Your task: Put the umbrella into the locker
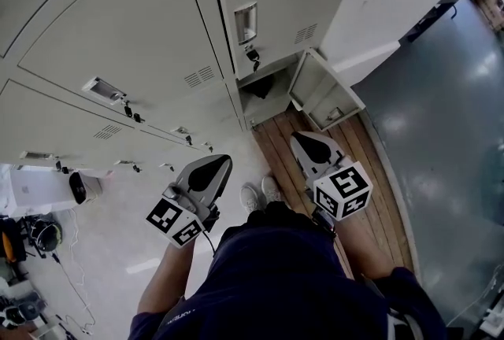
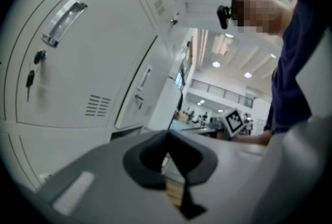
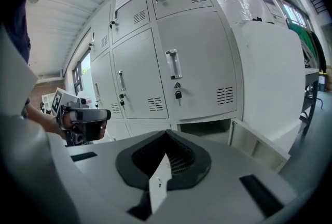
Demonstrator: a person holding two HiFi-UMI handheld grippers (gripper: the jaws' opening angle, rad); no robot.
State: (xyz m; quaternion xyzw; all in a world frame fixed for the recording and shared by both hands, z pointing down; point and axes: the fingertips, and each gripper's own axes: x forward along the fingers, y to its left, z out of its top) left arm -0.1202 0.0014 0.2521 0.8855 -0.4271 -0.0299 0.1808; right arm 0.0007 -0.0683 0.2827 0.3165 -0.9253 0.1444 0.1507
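Observation:
The bottom locker compartment (image 1: 253, 106) stands open, its door (image 1: 327, 94) swung out to the right. A dark shape (image 1: 260, 86) lies inside it; I cannot tell whether it is the umbrella. My left gripper (image 1: 223, 160) is shut with nothing in it and points at the closed lockers left of the opening. My right gripper (image 1: 302, 140) is also shut and empty, just in front of the open door. In the right gripper view the open compartment (image 3: 205, 127) and its door (image 3: 259, 140) lie beyond the closed jaws (image 3: 166, 136). The left gripper view shows closed jaws (image 2: 167, 136) and locker fronts.
Closed grey lockers (image 1: 118, 39) with handles and hanging keys fill the left. A white cabinet (image 1: 386, 0) stands right of the open locker. Wooden planks (image 1: 370, 197) run underfoot beside a dark floor (image 1: 449, 157). A helmet and cables (image 1: 43, 236) lie at the far left.

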